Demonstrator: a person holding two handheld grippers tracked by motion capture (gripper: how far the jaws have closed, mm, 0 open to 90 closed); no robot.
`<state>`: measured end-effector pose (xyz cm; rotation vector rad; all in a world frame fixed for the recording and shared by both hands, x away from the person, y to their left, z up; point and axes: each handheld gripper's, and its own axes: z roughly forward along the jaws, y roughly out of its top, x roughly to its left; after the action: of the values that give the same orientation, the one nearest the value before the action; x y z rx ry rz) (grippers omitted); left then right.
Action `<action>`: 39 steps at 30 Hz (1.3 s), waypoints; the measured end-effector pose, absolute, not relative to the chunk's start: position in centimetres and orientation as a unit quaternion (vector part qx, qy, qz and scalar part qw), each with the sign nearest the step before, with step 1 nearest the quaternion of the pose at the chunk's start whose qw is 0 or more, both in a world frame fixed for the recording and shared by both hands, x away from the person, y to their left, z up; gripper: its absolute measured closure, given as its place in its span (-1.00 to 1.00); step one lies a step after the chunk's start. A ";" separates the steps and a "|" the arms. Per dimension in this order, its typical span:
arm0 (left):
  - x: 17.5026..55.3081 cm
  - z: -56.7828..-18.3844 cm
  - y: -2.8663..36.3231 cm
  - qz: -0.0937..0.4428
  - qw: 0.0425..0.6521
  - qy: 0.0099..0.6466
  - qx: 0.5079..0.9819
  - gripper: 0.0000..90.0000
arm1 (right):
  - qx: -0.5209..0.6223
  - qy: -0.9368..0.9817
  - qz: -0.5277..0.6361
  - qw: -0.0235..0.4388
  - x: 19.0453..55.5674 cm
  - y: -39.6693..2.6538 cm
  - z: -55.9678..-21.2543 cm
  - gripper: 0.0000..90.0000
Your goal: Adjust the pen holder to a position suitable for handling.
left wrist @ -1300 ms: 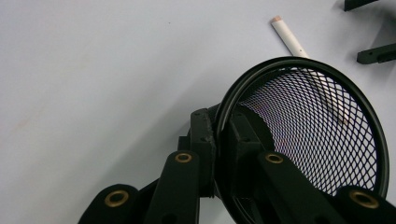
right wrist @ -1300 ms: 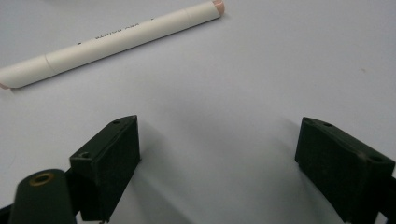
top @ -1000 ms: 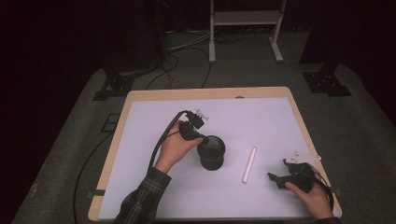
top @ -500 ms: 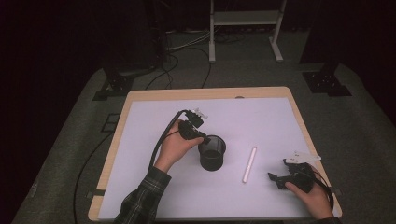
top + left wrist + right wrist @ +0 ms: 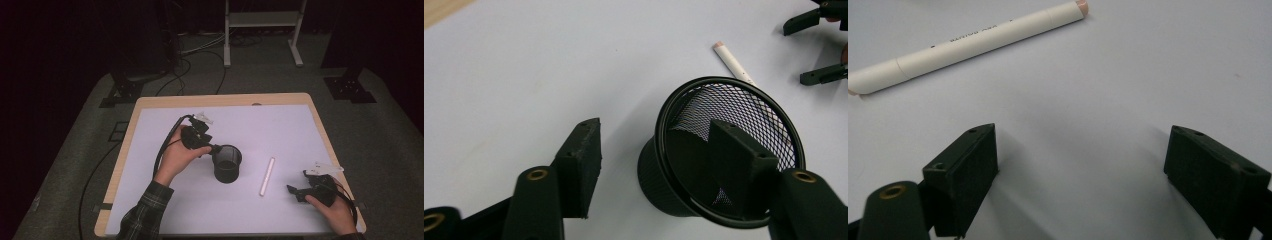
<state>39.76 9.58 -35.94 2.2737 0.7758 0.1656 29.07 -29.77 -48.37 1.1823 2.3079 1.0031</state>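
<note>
White-topped table (image 5: 165, 220) — grey carpet (image 5: 80, 150), dark room.

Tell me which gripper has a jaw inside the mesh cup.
The left gripper: one jaw sits inside the black mesh cup, the other outside its wall, not pressing. The right gripper stands open over bare table, beyond the white marker.

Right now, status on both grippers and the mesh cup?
Left gripper just opening, one jaw inside the mesh cup, wall loose between them. Cup upright on the table. Right gripper open, empty, near the white marker. Nothing in the way.
</note>
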 end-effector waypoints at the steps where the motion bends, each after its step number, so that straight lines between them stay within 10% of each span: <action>1: 39.8 -35.9 9.6 0.064 0.359 0.301 0.881 -0.19 | 0.418 0.817 0.355 0.180 29.1 -29.8 -48.4 -0.71; 39: 36.0 -37.5 17.7 0.108 0.357 0.345 0.861 -0.28 | 0.418 0.817 0.354 0.179 29.1 -29.8 -48.4 -0.71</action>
<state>35.96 17.65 -37.48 2.2230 0.8894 0.2791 29.07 -29.77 -48.36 1.1827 2.3090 1.0011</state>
